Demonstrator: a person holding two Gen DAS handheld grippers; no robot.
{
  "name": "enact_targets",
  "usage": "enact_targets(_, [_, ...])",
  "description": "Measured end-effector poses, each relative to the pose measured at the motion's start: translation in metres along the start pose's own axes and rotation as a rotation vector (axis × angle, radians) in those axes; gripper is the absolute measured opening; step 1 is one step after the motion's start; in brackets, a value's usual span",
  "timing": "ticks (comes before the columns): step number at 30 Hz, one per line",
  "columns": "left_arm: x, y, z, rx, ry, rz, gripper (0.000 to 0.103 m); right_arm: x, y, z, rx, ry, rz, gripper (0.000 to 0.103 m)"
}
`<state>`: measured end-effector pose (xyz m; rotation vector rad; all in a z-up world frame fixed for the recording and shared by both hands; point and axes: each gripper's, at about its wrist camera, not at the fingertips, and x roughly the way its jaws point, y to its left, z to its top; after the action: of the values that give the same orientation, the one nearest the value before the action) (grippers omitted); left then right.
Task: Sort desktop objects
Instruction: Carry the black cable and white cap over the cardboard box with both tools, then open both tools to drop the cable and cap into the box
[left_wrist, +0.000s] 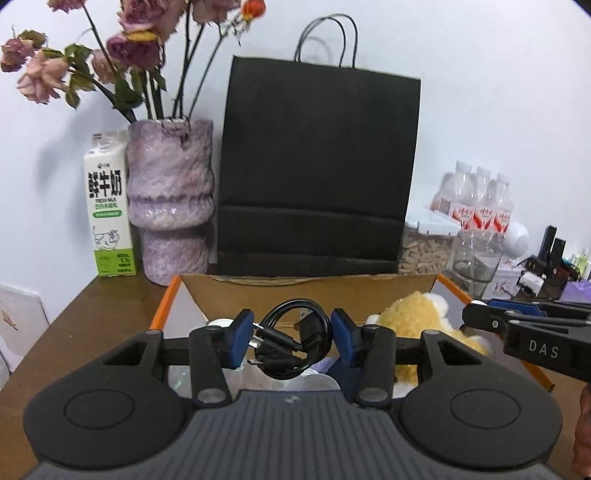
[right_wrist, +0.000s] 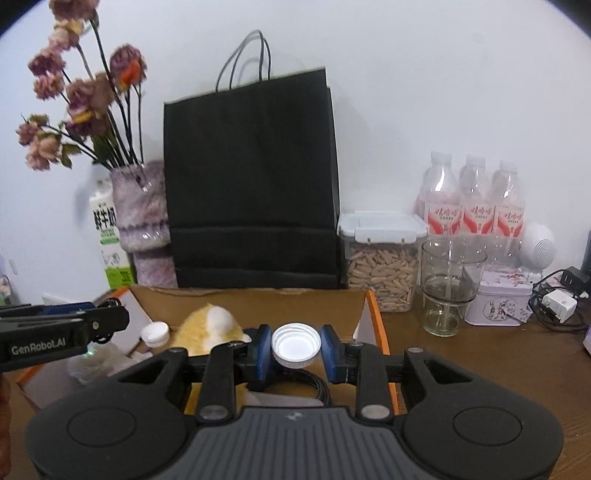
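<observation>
My left gripper (left_wrist: 291, 341) is shut on a coiled black cable (left_wrist: 306, 332), held between its blue pads above an open cardboard box (left_wrist: 314, 291) with orange edges. My right gripper (right_wrist: 295, 349) is shut on a white bottle cap (right_wrist: 295, 343), its hollow side facing the camera, above the same box (right_wrist: 251, 306). Inside the box lie a yellow plush toy (right_wrist: 210, 328) and a second white cap (right_wrist: 155, 332). Each gripper shows in the other's view: the right one (left_wrist: 476, 317) at the right edge, the left one (right_wrist: 118, 317) at the left edge.
Behind the box stand a black paper bag (left_wrist: 317, 166), a purple vase of dried flowers (left_wrist: 170, 199) and a milk carton (left_wrist: 109, 206). To the right are a seed container (right_wrist: 380, 266), a glass (right_wrist: 448, 284), water bottles (right_wrist: 472, 206), a tin (right_wrist: 498, 302) and a charger (right_wrist: 557, 302).
</observation>
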<state>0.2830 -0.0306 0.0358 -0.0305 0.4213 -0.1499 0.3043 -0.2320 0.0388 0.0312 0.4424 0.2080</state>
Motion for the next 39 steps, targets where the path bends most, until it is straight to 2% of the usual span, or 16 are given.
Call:
enact_targets(10, [0.008,-0.003,-0.010,0.031,0.015,0.011,0.048,0.005,0.000,-0.007,-0.009,0.021,0.007,0.028])
enact_targets(12, [0.007,-0.003,-0.009,0.029,0.009,0.018,0.054,0.004,-0.001,-0.007,0.007,0.024,0.011,0.029])
enact_targets(13, [0.005,-0.002,-0.008,0.029,0.004,0.021,0.057,0.003,-0.002,-0.006,0.013,0.026,0.017,0.034])
enact_targets(14, [0.004,-0.002,-0.007,0.029,-0.002,0.026,0.066,0.002,-0.003,-0.005,0.017,0.024,0.019,0.038])
enact_targets(15, [0.002,-0.003,-0.006,0.030,-0.008,0.032,0.078,0.000,-0.004,-0.004,0.023,0.019,0.018,0.049])
enact_targets(16, [0.001,-0.003,-0.005,0.029,-0.016,0.039,0.082,-0.001,-0.004,-0.003,0.026,0.013,0.018,0.061])
enact_targets(17, [-0.001,-0.003,-0.004,0.028,-0.025,0.044,0.086,-0.003,-0.004,-0.003,0.029,0.006,0.021,0.066])
enact_targets(19, [-0.005,-0.003,-0.002,0.028,-0.037,0.050,0.098,-0.006,-0.004,-0.001,0.035,-0.006,0.032,0.094])
enact_targets(20, [-0.007,-0.003,-0.002,0.028,-0.046,0.054,0.103,-0.008,-0.003,0.000,0.033,-0.013,0.040,0.100])
enact_targets(21, [-0.009,-0.004,-0.002,0.027,-0.058,0.060,0.103,-0.009,-0.003,0.000,0.030,-0.018,0.048,0.103])
enact_targets(39, [-0.022,-0.002,-0.001,0.025,-0.072,0.063,0.103,-0.024,0.010,0.002,-0.002,-0.001,0.068,0.103])
